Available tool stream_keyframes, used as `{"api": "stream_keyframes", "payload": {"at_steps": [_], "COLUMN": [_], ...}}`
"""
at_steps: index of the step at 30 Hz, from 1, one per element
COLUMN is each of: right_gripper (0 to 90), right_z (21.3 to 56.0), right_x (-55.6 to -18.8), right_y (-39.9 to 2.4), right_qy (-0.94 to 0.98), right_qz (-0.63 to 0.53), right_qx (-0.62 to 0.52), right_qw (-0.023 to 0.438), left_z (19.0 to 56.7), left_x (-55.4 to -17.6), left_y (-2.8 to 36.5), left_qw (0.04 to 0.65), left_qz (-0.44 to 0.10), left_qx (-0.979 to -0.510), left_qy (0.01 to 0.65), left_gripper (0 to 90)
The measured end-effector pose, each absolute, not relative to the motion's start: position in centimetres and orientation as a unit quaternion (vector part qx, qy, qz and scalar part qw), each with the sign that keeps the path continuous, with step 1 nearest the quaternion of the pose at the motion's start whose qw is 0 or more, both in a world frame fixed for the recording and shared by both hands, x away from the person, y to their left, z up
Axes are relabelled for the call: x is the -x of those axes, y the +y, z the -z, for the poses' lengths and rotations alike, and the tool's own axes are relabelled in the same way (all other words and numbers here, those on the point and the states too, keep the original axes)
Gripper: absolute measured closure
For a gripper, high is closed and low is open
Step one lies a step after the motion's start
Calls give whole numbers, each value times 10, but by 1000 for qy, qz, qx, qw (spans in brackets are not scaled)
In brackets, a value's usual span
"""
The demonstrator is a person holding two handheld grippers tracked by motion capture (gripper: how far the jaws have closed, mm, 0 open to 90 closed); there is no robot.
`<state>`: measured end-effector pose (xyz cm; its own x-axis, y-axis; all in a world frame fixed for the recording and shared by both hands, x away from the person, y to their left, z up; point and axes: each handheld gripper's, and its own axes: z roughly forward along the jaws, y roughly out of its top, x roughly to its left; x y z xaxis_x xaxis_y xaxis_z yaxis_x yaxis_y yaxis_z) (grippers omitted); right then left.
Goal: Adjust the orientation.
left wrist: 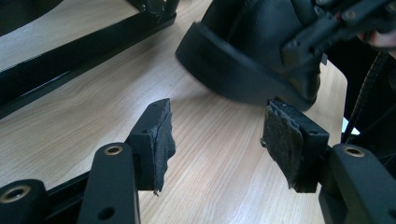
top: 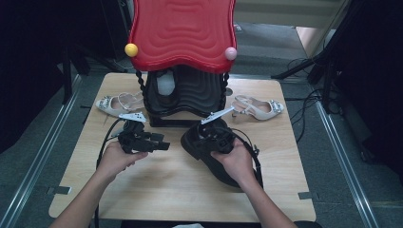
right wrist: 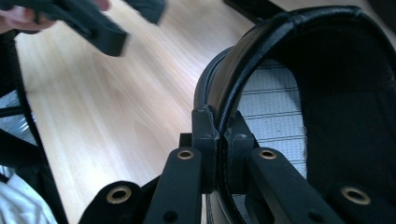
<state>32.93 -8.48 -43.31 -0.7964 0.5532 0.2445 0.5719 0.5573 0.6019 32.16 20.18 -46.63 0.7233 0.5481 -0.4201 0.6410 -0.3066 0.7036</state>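
- Right gripper (right wrist: 223, 140) fingers pinched tight on the rim of the black shoe (right wrist: 327, 93), which sits mid-worktop (top: 180, 185)
- Left gripper (left wrist: 217, 140) fingers wide apart, holding nothing, just beside the shoe's toe

A table (top: 171, 190) carries a shoe rack (top: 183, 95) standing at its far middle edge. A sandal (top: 119, 102) lies on the table just left of the rack, and a second sandal (top: 259, 108) lies just right of it. In front of the rack, right of centre, a shoe (top: 204, 147) sits with its toe toward the left. The right gripper (top: 216, 135) is over that shoe, its jaws pinched on the rim of the shoe's opening (right wrist: 243, 74). The left gripper (top: 159, 145) is held left of the shoe, near the toe but apart from it, jaws spread above bare tabletop. Both forearms enter from the near edge.
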Motion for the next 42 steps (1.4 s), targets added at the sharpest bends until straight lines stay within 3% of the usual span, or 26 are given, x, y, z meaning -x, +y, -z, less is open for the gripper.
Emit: {"api": "stream_keyframes", "payload": {"at_steps": [5,8,16,20,24,30,34,42], "right_gripper": [871,870,863,834,799,837,900,900], "right_z": [443,455,467,471,470,454,448,445], "right_x": [-323,-320,-313,-309,-308,-305,-299,-288], "right_y": [-65,-55,-45,-40,-42,-59,-74,-109], "right_qy": [-889,-891,-899,-901,-895,-881,-874,-863], "right_qz": [335,327,318,314,329,366,378,395], "right_qx": [311,310,301,297,297,296,299,310], "right_qw": [34,47,27,26,45,55,57,56], "left_z": [466,466,467,463,460,457,455,452], "left_x": [-321,-321,-322,-324,-322,-320,-323,-333], "left_y": [204,205,206,212,213,210,207,198], "left_qw": [457,456,438,448,451,460,459,460], "left_qz": [46,37,30,32,20,13,22,37], "left_qx": [-808,-811,-814,-801,-806,-811,-816,-820], "left_qy": [369,365,381,397,382,360,350,338], "left_gripper": [433,481,592,740,794,889,900,900]}}
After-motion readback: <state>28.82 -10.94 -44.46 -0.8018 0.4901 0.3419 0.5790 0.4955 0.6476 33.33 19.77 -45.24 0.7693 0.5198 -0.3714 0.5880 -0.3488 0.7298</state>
